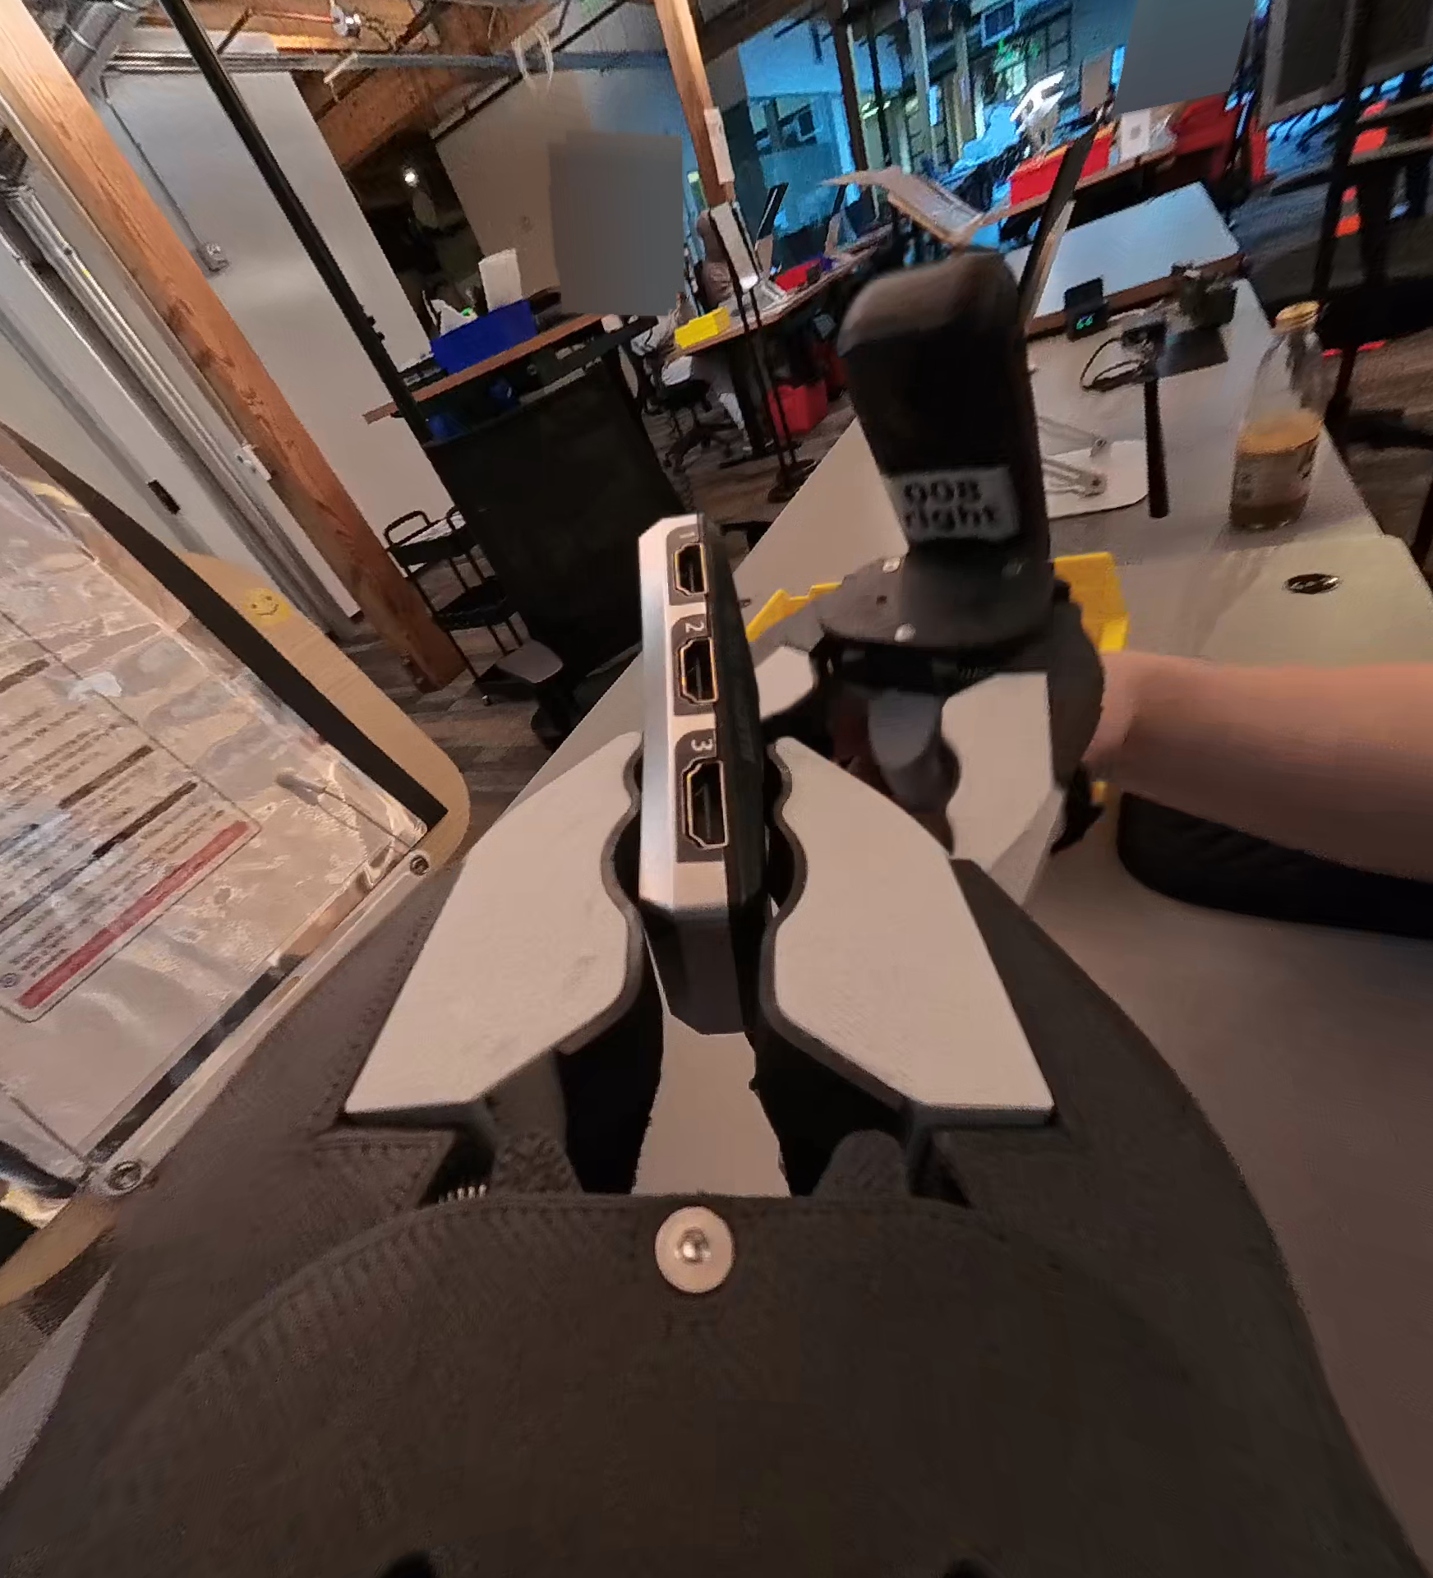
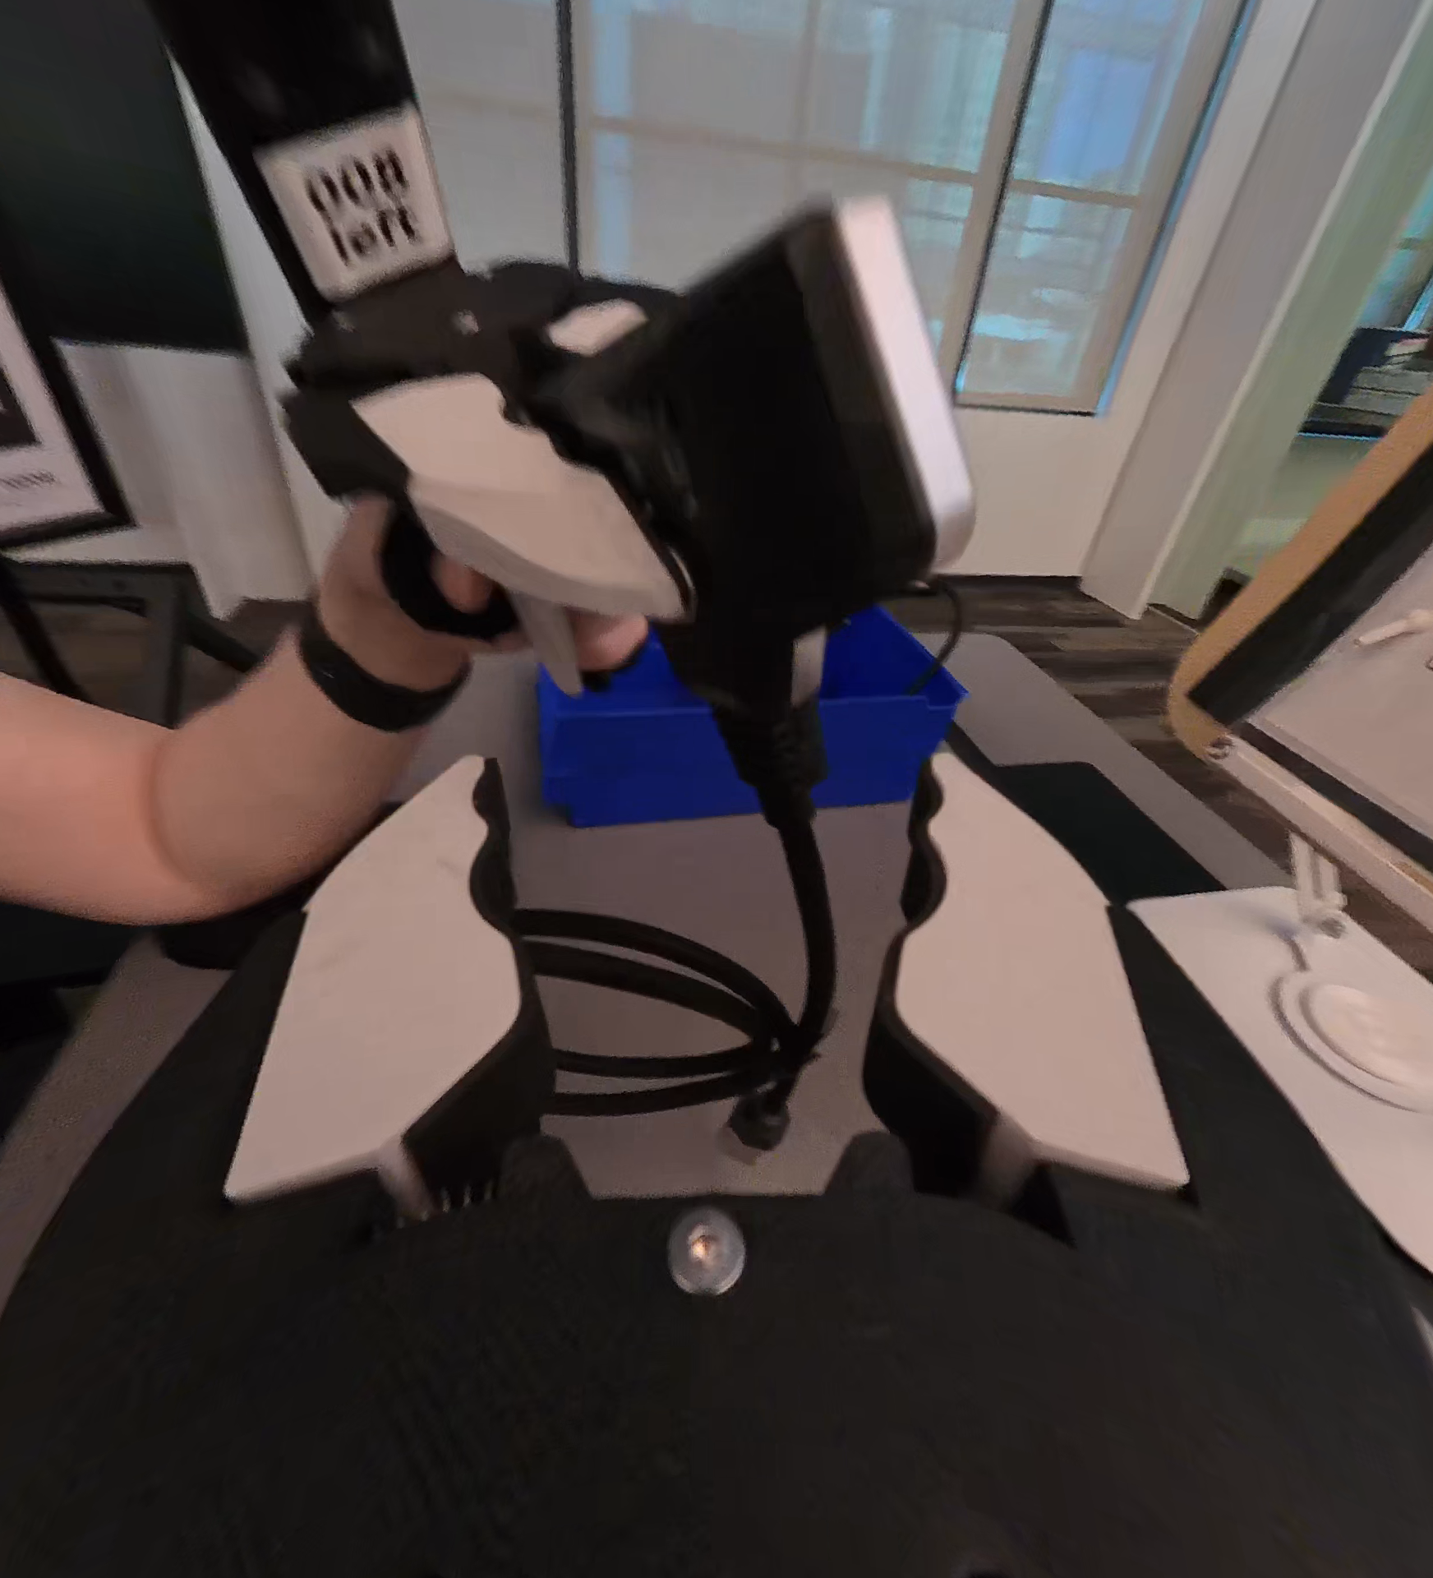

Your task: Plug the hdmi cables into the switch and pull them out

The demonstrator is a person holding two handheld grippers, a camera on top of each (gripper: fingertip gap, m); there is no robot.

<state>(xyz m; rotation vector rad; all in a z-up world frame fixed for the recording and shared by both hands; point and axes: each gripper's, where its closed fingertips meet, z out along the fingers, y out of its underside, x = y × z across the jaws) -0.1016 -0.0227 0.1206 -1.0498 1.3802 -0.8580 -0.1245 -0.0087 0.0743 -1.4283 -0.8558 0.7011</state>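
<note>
the left gripper [image 1: 703,845] is clamped on the hdmi switch [image 1: 696,751] at the centre of the left wrist view, holding it on edge above the grey table [image 1: 1208,1110] with its three ports bare. in the right wrist view the right gripper [image 2: 709,862] has its fingers spread wide and empty at the lower centre, over a coiled black hdmi cable [image 2: 662,1016] lying on the table, and a cable hangs from the switch's lower end in front of a blue bin [image 2: 653,751] at mid frame
</note>
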